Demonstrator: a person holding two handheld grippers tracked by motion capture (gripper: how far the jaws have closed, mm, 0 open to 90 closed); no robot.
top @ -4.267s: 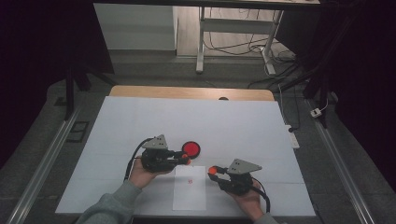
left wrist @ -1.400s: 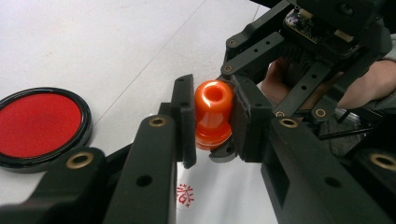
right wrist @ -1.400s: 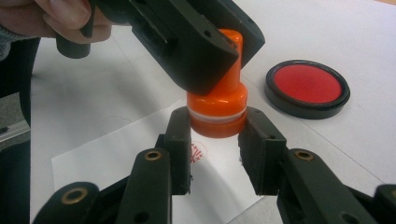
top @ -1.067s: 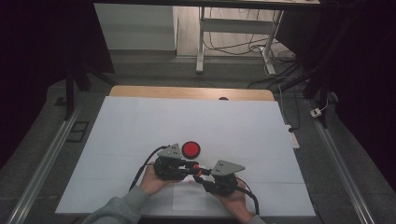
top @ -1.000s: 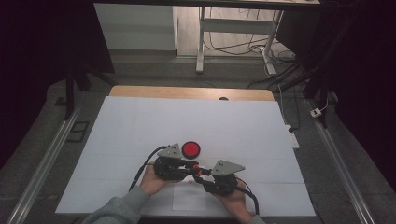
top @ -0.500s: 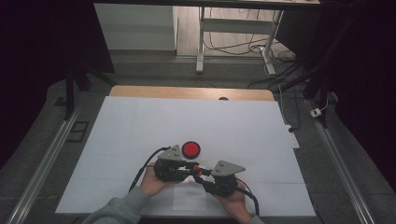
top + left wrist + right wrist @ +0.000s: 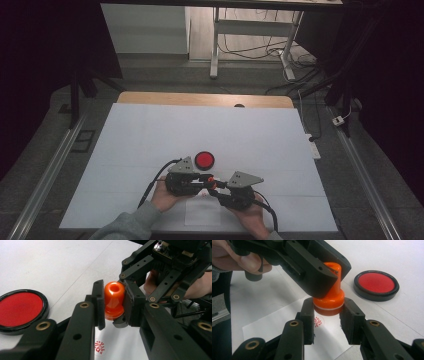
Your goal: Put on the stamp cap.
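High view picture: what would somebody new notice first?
Probably the orange stamp, held above the paper sheet near the table's front edge, with both hand-held grippers clamped on it. Next, the round red ink pad just behind them, and a small red stamp mark on the paper.

No legible words, brands or numbers anywhere. Just one sign: a small round red stamped mark (image 7: 319, 321) on the white sheet of paper (image 7: 274, 327), seen again in the left gripper view (image 7: 99, 348); possibly characters inside the ring, too blurred to read.
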